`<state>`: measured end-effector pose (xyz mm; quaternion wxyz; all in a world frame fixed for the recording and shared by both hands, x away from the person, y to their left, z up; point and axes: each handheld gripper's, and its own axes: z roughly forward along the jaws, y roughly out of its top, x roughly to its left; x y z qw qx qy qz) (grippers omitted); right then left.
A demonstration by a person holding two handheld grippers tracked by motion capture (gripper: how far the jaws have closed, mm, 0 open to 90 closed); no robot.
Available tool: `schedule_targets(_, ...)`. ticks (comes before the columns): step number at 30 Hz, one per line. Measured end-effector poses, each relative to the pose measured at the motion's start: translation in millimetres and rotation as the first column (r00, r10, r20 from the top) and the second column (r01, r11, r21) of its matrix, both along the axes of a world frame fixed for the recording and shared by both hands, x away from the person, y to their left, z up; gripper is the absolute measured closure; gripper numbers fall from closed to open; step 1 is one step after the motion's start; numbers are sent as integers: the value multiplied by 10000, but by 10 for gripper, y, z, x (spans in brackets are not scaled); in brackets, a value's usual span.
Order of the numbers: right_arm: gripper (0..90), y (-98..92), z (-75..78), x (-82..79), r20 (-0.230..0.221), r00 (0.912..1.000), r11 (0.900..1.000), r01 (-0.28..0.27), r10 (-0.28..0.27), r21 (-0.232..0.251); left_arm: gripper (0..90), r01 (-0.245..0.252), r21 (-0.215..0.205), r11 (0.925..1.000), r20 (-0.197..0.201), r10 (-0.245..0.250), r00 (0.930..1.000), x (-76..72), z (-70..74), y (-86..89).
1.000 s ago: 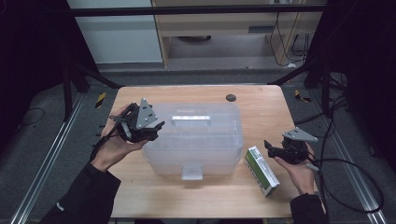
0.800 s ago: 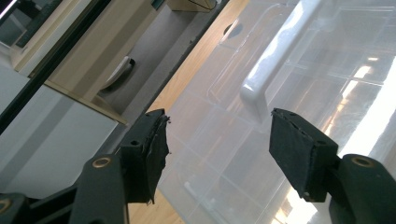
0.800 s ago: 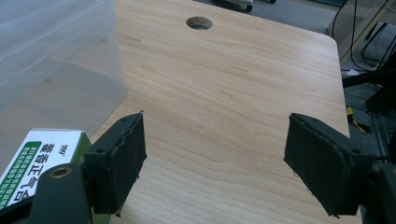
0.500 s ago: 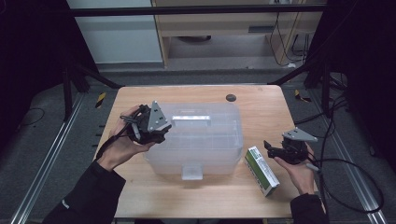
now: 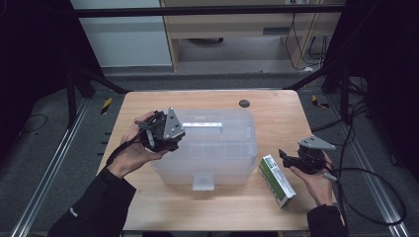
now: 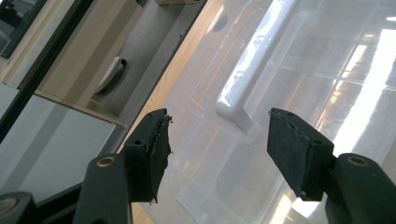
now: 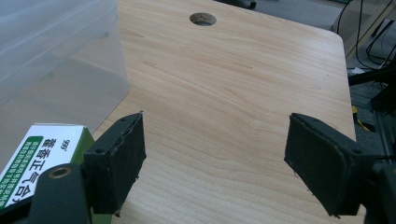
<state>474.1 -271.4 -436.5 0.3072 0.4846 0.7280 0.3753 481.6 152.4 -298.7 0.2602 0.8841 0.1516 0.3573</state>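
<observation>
Translucent ribbed plastic bin point(image 5: 212, 148), glossy lid; both grippers' matte black fingers point(image 6: 299, 154) apart.

— Do you see any words or numbers?

— Yes, on the green and white box point(image 7: 32, 161). In the right gripper view, one white side has the number "999" on it, printed sideways and very small.

— Anything else on that box?

— There is a green stripe with a row of white Chinese letters. I cannot read all of them. The black jaw covers the end of the row.

— And from the high view?

— The box point(image 5: 277, 179) lies on the table there, but its print is too small to read.
</observation>
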Motion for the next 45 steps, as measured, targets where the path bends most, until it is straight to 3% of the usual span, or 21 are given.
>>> schedule_targets(17,210,-1,11,-3,-39,10000,10000,-9,9,19,429,576,641,9963,157,-587,9982,89,-31,-171)
schedule_targets(22,211,11,-3,-1,-124,9999,10000,-76,75,-56,450,710,1043,9920,183,-733,9971,98,-52,-206)
schedule_targets(32,214,19,-8,5,-184,9997,9998,-157,156,-80,481,935,1366,9862,280,-982,9948,103,-19,-274)
schedule_targets(35,213,19,-10,6,-178,9997,9998,-155,153,-114,486,945,1714,9807,341,-1018,9942,108,-11,-303)
schedule_targets(45,213,23,-4,-1,-148,9997,9998,-183,182,-106,512,1130,1958,9741,373,-1226,9918,109,7,-372)
